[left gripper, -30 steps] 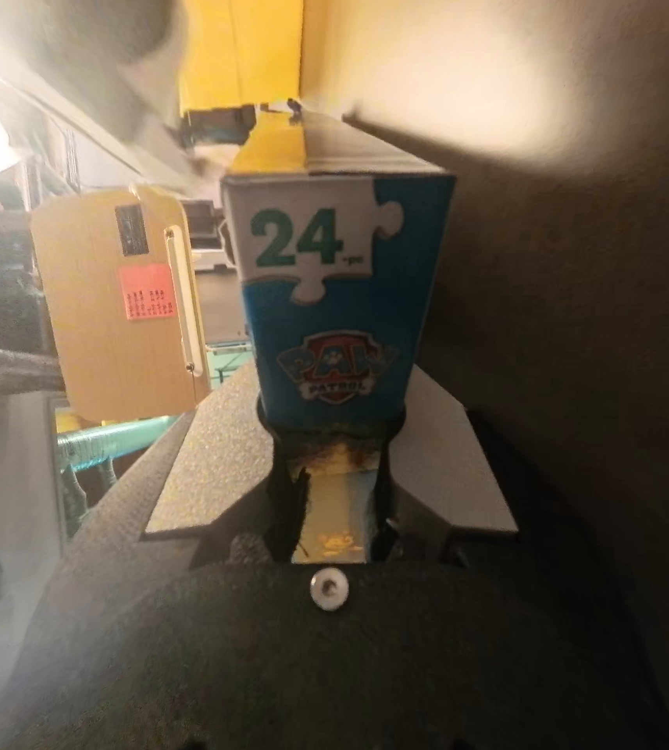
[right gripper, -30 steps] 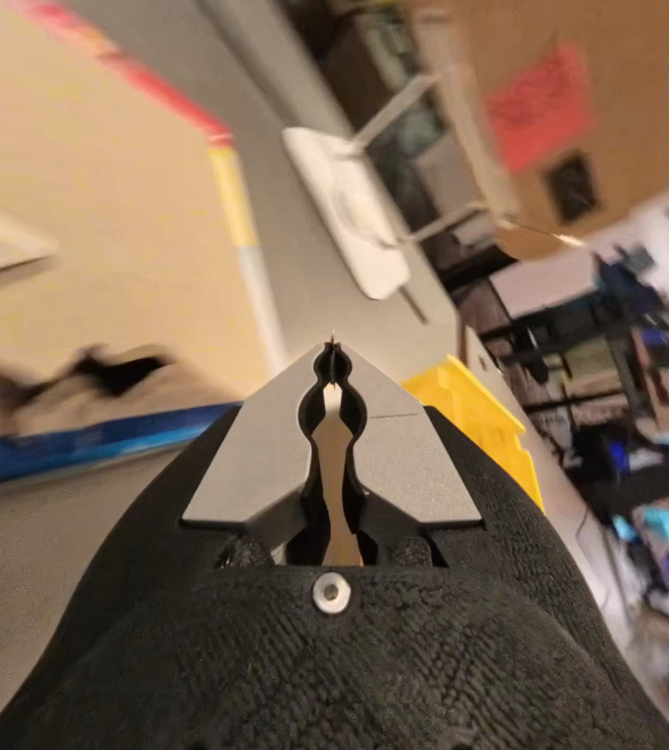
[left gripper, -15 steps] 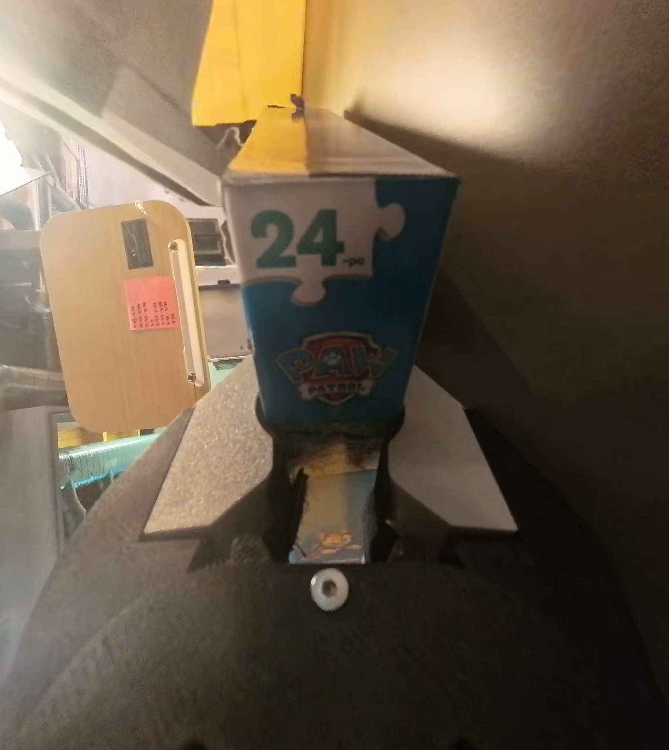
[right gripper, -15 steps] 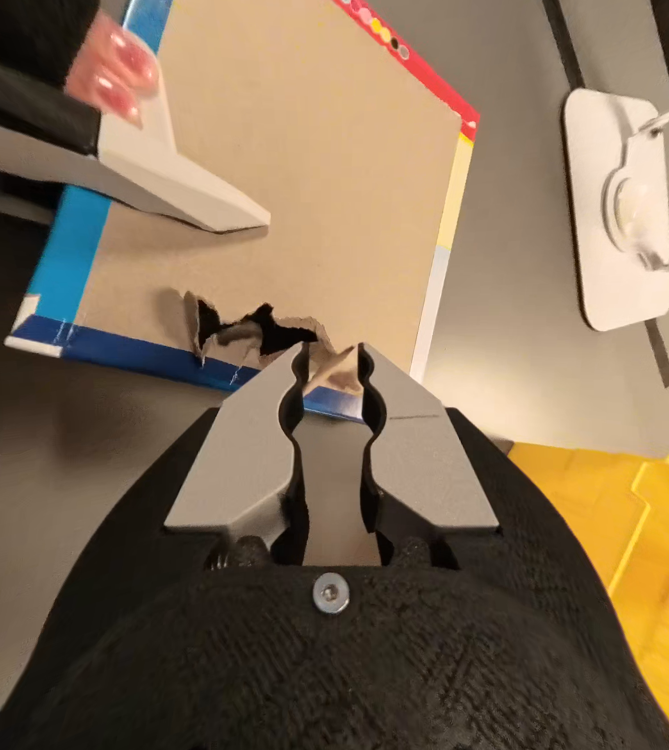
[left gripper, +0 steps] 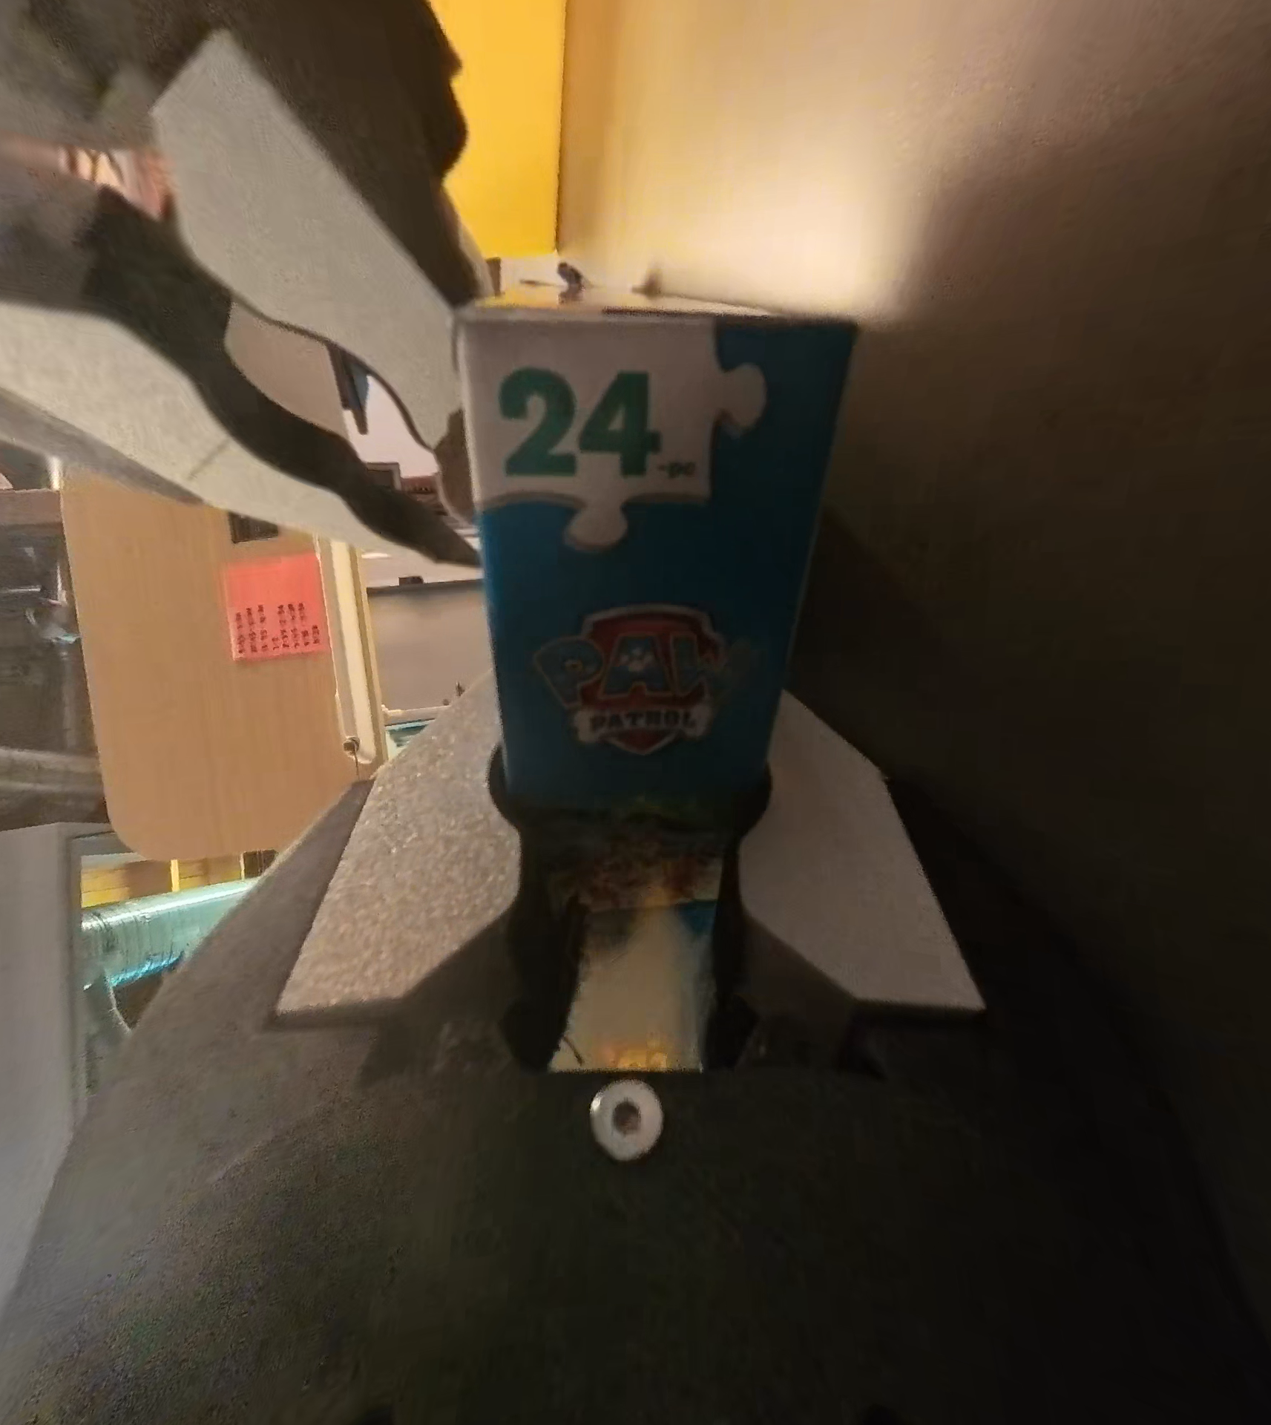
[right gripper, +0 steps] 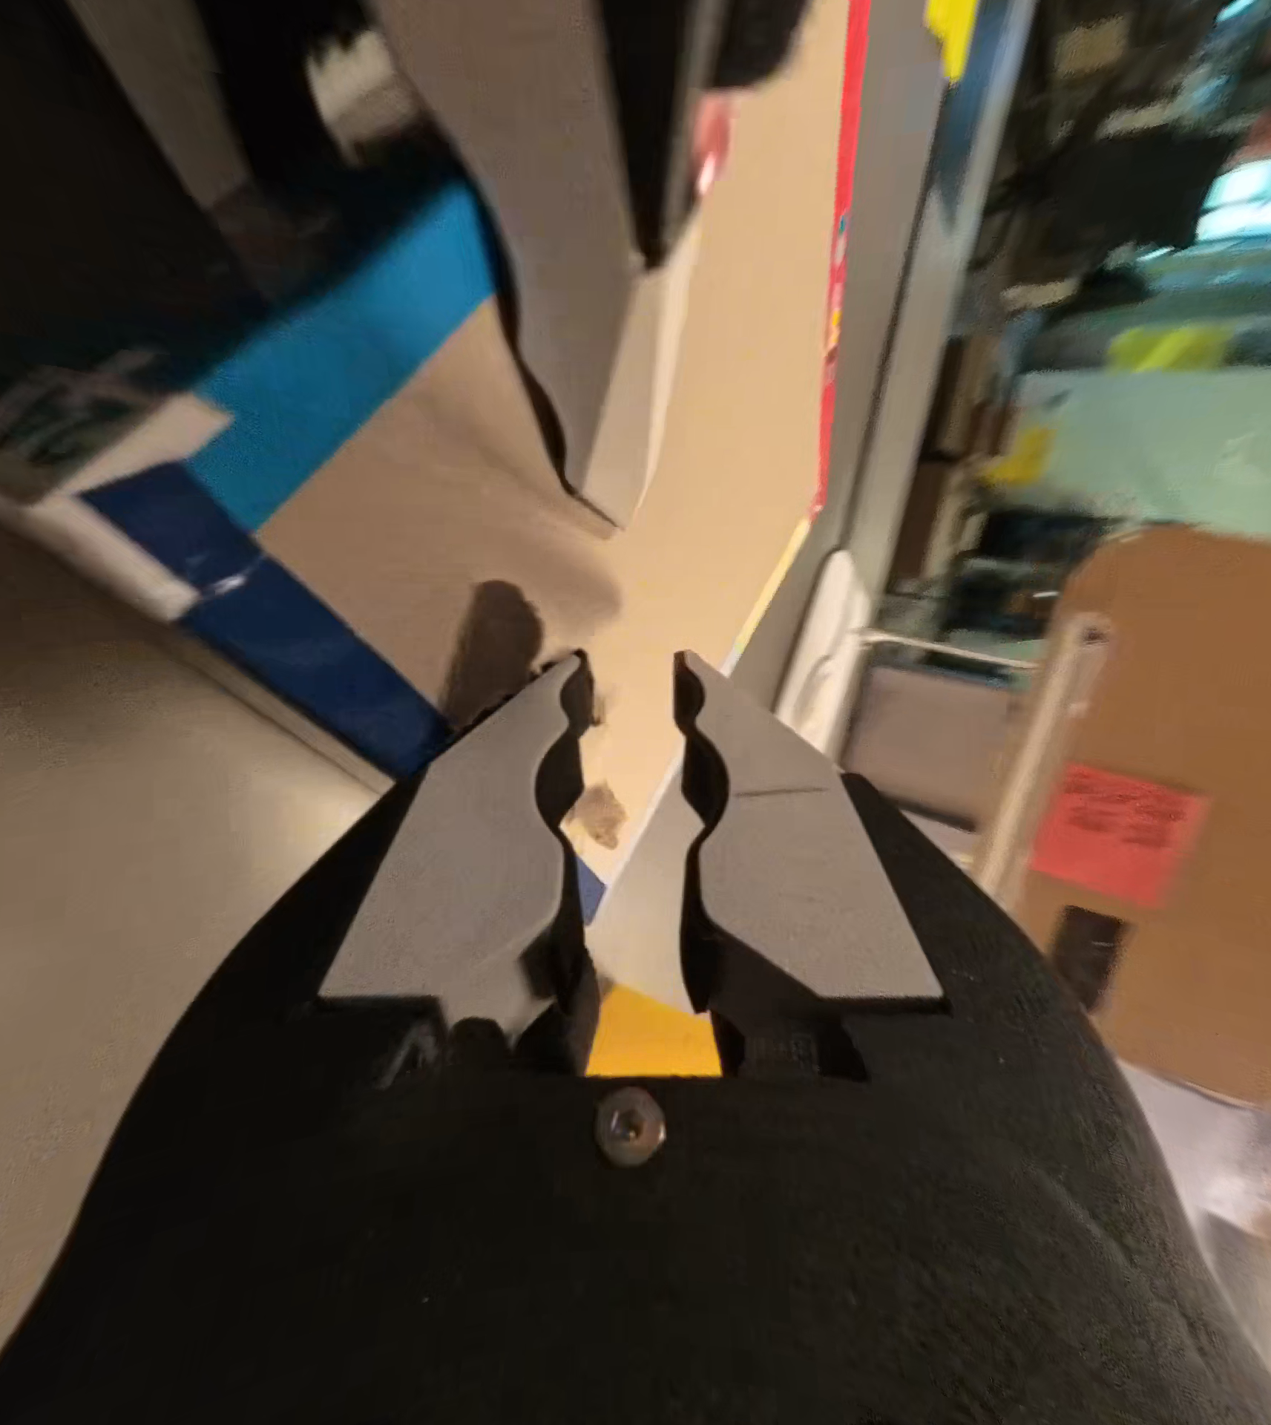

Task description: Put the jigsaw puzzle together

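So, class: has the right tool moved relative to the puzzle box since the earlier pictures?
Yes. The right tool has swung up over the puzzle box, its fingers open; earlier it stood lower, at the box's torn blue edge.

The puzzle box (left gripper: pixel 647 555) was printed cardboard with a smooth, faintly glossy blue skin, while its broad face (right gripper: pixel 416 493) in the right wrist view was raw, matt brown paperboard, scuffed and torn near the right tongs (right gripper: pixel 628 667). The fingers (left gripper: pixel 416 871) of the left tongs (left gripper: pixel 636 779), pressed against the box's narrow end, looked like grey plastic with a fine, grainy, matt finish; their inner pads looked black and dull. A bright metal screw (left gripper: pixel 626 1118) sat in each coarse black housing (right gripper: pixel 617 1272). The bench (right gripper: pixel 77 810) was smooth, matt grey. Far off stood a pale wood-grain panel (left gripper: pixel 177 694) bearing a matt red paper label (left gripper: pixel 273 609).
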Available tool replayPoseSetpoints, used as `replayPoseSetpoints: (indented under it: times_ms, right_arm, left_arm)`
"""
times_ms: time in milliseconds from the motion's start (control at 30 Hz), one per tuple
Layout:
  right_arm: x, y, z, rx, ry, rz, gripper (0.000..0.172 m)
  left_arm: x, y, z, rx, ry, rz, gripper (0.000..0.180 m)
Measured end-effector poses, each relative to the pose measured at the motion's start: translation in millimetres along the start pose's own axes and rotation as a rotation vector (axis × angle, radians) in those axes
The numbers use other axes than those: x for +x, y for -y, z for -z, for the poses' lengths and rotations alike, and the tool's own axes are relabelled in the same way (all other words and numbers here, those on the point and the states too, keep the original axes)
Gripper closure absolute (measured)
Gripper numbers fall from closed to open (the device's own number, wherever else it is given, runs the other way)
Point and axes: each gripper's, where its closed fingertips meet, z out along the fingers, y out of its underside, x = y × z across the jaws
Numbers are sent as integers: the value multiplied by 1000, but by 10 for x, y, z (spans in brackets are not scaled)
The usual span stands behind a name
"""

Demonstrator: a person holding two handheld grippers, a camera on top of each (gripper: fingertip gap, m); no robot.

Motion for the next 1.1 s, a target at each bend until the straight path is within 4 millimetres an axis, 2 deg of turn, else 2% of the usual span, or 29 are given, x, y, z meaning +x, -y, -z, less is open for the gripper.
replayPoseSetpoints:
  times_ms: [33, 100, 167, 267, 333, 367, 433, 567, 767, 967, 1033, 1100]
  right_arm:
    - [32, 11, 10, 6, -58, 23, 151]
    - [100, -1, 18, 32, -97, -46, 135]
    - [79, 4, 1, 39, -70, -47, 140]
    - [51, 17, -41, 9, -25, 47, 148]
    - [11, 19, -68, -2, 24, 77, 156]
    - [-26, 16, -78, -11, 51, 91, 168]
    - [-16, 22, -89, -12, 30, 69, 172]
    - [42, 40, -86, 63, -44, -239, 172]
    - [240, -24, -48, 147, -150, -688, 172]
    - [351, -157, -111, 179, -160, -985, 172]
    - [346, -174, -146, 185, -123, -1032, 172]
    - [346, -109, -130, 221, -59, -1021, 172]
  left_arm:
    - [-2, -3, -4, 7, 4, -2, 131]
    - [-8, -7, 6, 16, 2, -2, 137]
    - [-4, -18, 0, 26, -1, -3, 137]
    - [-10, -21, -8, 37, -7, 0, 137]
    - [-9, -38, -5, 46, -10, 4, 137]
    - [-13, -23, -7, 48, -11, 4, 137]
    - [-12, -32, -19, 44, -9, 9, 137]
    - [0, -33, -21, 44, -9, 19, 137]
    - [37, -32, -18, 47, 1, 34, 137]
    - [54, -61, -28, 34, 6, 41, 136]
    - [49, -99, -22, 22, 7, 37, 136]
    - [44, -102, -20, 19, 10, 48, 136]
